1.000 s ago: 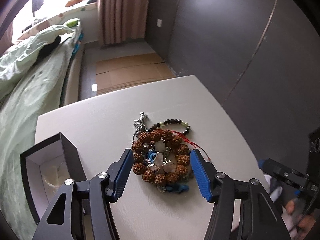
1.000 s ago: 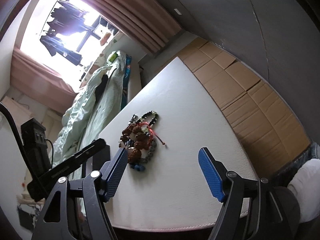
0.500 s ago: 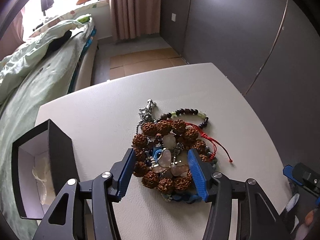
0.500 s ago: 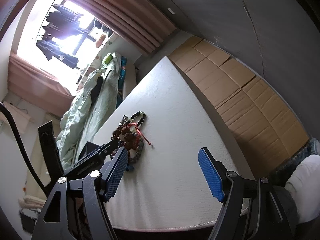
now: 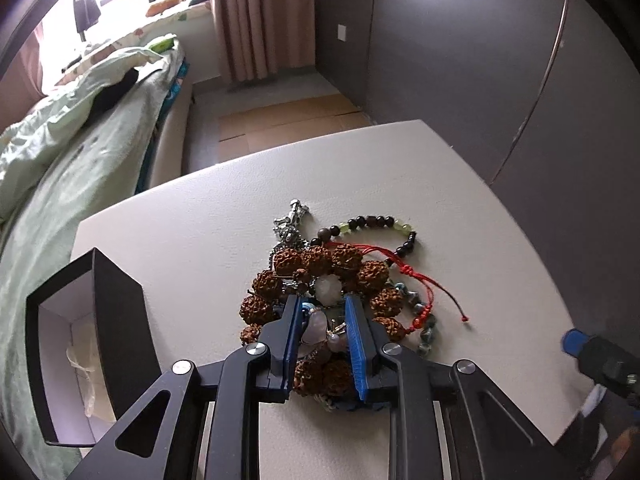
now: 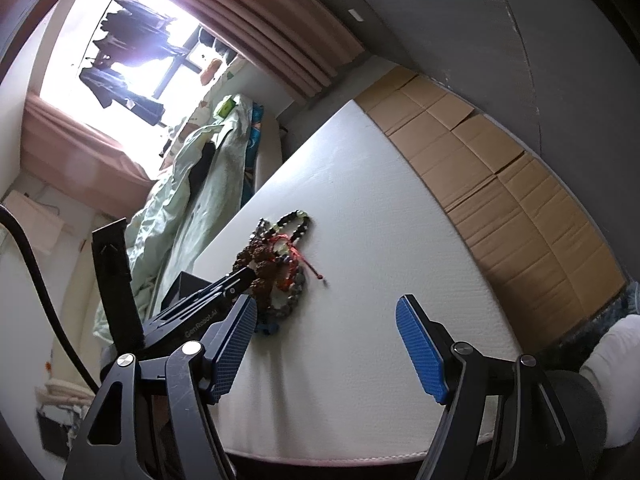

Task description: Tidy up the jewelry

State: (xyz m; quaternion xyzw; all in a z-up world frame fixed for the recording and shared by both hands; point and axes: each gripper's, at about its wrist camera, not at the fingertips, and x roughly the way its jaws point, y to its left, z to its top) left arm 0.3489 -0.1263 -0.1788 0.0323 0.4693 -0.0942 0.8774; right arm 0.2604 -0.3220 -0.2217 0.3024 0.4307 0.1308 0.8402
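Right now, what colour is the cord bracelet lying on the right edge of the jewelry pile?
Red: the knotted cord bracelet shows best in the left wrist view.

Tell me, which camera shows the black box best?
The left wrist view: the black box stands open on the table's left, its white inside with something pale showing. The right wrist view catches only a dark corner behind the left gripper.

- The left gripper point(image 5: 322, 320) points steeply down. Its two blue pads point(image 5: 291, 336) have just been closing and now sit close together, pinching the pale stones in the middle of the pile of beads point(image 5: 332, 280).
- The right gripper point(image 6: 326, 344) points down at a slant. Its jaws stand wide apart with nothing between them.
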